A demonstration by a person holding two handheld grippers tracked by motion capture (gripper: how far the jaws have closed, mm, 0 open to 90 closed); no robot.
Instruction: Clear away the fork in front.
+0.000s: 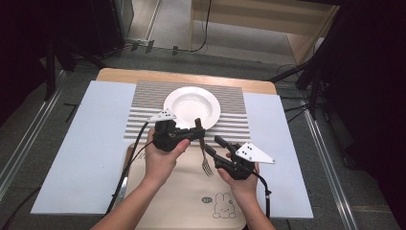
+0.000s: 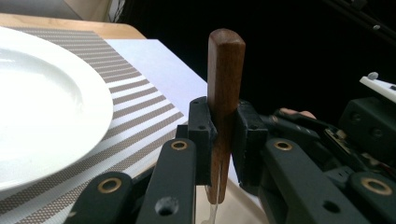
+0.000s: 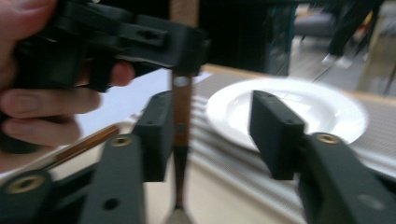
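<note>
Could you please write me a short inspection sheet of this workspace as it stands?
Surface: wooden table with pale blue sheets, striped placemat, beige bunny-print tray.
Job's things: white plate on placemat; wooden-handled fork held upright, tines down, over tray.
Clutter: nothing seen.
Grippers: left gripper shut on fork handle; right gripper open beside it.
Cables: one trails from each gripper; more on floor.
Surroundings: dark stands, wooden furniture behind.

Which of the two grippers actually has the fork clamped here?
The left gripper: its jaws are shut on the fork's wooden handle, tines hanging down. The right gripper is open, jaws apart beside the fork.
</note>
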